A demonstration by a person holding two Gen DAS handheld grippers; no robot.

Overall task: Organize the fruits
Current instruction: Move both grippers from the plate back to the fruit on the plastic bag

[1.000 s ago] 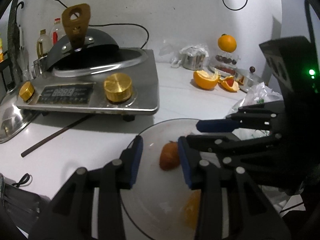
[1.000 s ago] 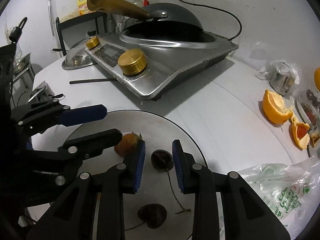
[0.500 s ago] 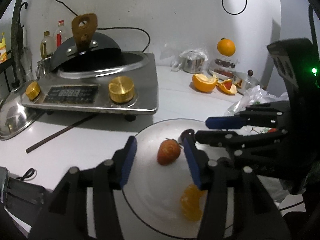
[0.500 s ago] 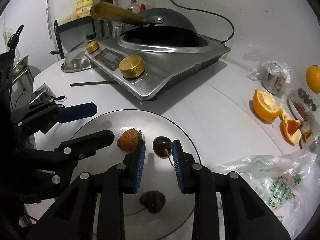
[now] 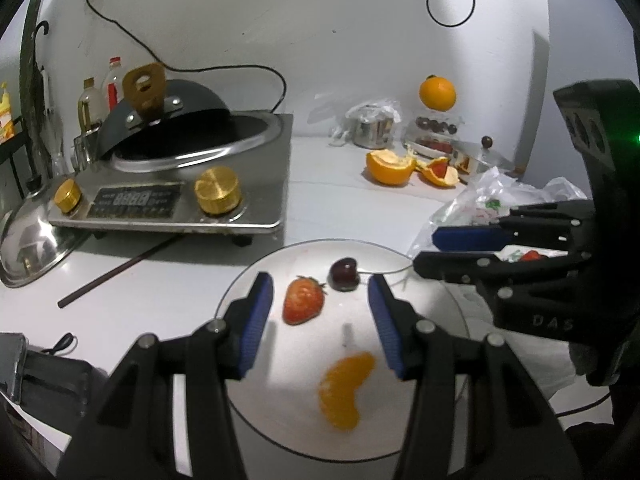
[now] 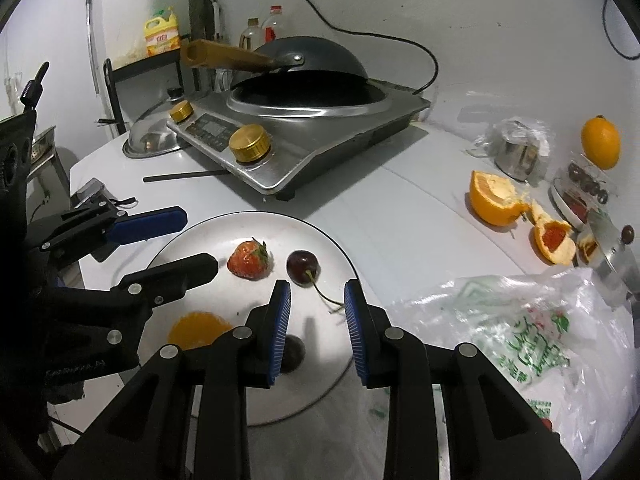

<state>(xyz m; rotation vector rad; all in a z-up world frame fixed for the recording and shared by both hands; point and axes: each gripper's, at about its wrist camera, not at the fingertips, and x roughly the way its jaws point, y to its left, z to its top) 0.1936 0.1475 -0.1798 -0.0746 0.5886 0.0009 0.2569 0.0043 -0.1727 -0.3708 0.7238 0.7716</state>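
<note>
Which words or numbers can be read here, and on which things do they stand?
"DAS": right gripper body, rest hidden.
Cooker display: digits, blurred.
Yellow bottle label: too small.
Plastic bag: green print, unreadable.

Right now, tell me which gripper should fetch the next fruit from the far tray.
Probably right: the right gripper is empty and nearer the far tray; the left gripper hangs over the strawberry.
</note>
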